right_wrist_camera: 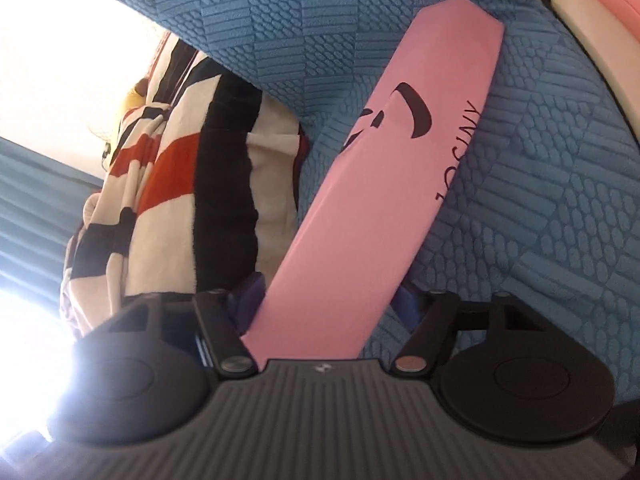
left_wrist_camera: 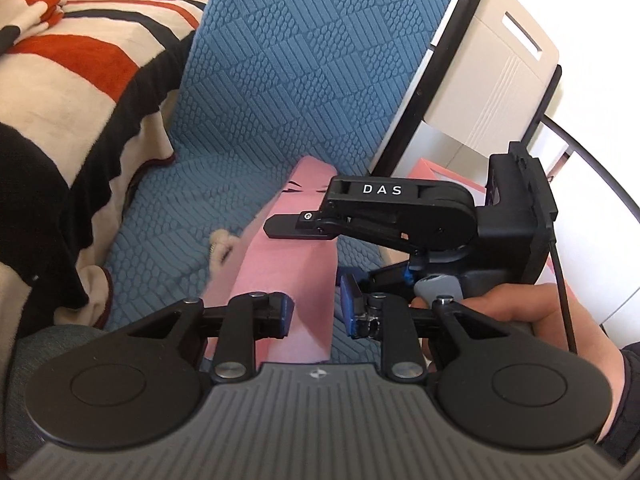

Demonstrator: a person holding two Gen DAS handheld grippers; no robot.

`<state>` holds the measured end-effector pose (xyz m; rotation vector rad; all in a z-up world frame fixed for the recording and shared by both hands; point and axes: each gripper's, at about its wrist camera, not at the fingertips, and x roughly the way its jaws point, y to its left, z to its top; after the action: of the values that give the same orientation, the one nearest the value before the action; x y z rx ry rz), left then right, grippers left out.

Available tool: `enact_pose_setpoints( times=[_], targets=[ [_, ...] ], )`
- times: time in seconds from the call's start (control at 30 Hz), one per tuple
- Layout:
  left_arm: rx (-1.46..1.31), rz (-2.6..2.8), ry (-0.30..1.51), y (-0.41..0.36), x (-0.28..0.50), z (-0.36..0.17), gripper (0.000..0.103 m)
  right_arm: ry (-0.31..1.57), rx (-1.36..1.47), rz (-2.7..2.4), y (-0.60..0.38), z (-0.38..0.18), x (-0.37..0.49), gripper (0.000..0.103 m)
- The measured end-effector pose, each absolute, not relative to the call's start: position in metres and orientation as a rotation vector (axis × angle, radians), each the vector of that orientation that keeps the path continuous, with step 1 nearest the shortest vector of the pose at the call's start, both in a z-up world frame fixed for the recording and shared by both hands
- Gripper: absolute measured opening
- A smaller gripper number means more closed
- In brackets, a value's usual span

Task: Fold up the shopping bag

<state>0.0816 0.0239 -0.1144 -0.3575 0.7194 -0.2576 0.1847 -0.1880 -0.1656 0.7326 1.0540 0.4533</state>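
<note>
Pink shopping bag folded into long strip on blue textured cover.
Left tool straddles strip's near end, pads apart, not pinching. Right tool likewise released w/ strip between fingers, running to 1 o'clock. Striped blanket at 10.

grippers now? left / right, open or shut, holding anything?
Left gripper: jaws part open around the folded pink bag; grip cannot be told.
Right gripper: jaws astride the pink bag; whether its pads press it cannot be told.
</note>
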Motion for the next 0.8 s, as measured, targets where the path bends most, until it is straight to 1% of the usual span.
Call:
enact_pose_setpoints(
  times=[0.03, 0.1, 0.13, 0.2, 0.3, 0.43, 0.5, 0.57, 0.67, 0.8],
  targets=[
    [-0.365, -0.27, 0.737, 0.024, 0.082, -0.116, 0.029, 1.054, 0.737, 0.45, -0.19, -0.166, 0.185, 0.056],
    [-0.372, -0.281, 0.764, 0.024, 0.083, -0.119, 0.034, 1.061, 0.757, 0.437, -0.195, -0.168, 0.184, 0.045],
    [-0.371, -0.283, 0.772, 0.023, 0.083, -0.12, 0.035, 1.066, 0.769, 0.426, -0.198, -0.17, 0.184, 0.043],
    [-0.371, -0.289, 0.785, 0.022, 0.082, -0.121, 0.041, 1.082, 0.786, 0.408, -0.204, -0.174, 0.185, 0.033],
    [-0.357, -0.288, 0.806, 0.02, 0.078, -0.121, 0.046, 1.084, 0.783, 0.396, -0.211, -0.177, 0.184, 0.028],
    [-0.353, -0.269, 0.831, 0.022, 0.073, -0.121, 0.048, 1.072, 0.741, 0.361, -0.221, -0.179, 0.182, 0.026],
    [-0.352, -0.253, 0.826, 0.024, 0.074, -0.12, 0.053, 1.081, 0.705, 0.325, -0.226, -0.182, 0.181, 0.026],
    [-0.36, -0.244, 0.821, 0.025, 0.079, -0.119, 0.055, 1.092, 0.683, 0.31, -0.231, -0.186, 0.179, 0.026],
    [-0.414, -0.255, 0.832, 0.026, 0.096, -0.125, 0.055, 1.096, 0.655, 0.297, -0.237, -0.19, 0.176, 0.026],
    [-0.497, -0.25, 0.876, 0.024, 0.132, -0.148, 0.055, 1.106, 0.621, 0.283, -0.242, -0.194, 0.175, 0.027]
  ],
)
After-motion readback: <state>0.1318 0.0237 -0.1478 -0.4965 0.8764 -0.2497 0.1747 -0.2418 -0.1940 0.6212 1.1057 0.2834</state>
